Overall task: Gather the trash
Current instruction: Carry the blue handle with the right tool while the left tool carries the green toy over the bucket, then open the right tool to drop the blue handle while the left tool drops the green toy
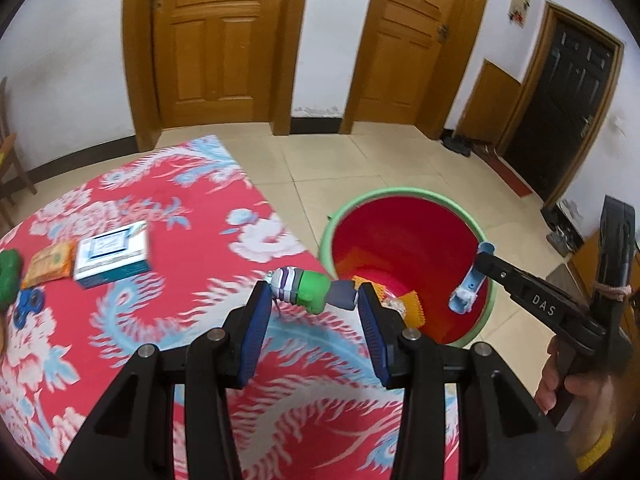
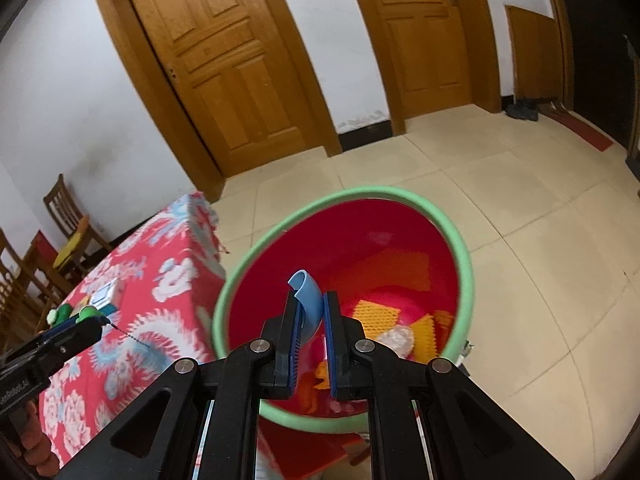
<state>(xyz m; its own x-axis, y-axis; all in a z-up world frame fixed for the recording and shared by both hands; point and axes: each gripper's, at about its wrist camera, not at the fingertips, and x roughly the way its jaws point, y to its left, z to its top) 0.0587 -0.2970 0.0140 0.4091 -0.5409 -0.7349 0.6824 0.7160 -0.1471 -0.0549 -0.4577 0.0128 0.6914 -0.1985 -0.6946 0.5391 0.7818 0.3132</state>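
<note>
While poised above the red bin [image 2: 460,240] with its green rim, right claw [image 2: 311,316] pinching a curled blue strip [image 2: 310,300] over the bin's mouth. Left claw [image 1: 312,300] clamped on a green-and-purple toy-like piece [image 1: 312,290], at the edge of the red-clothed table [image 1: 192,240], just beside the bin. Orange scraps [image 2: 376,314] already inside.

Both tongs are black plastic linkages with round silver pivot screws and ribbed blue pads on the fingers. The right tongs [image 1: 472,276] carry white letters "DAS" along one arm and a cord wound around the handle. The left tongs [image 1: 310,300] share that build.
</note>
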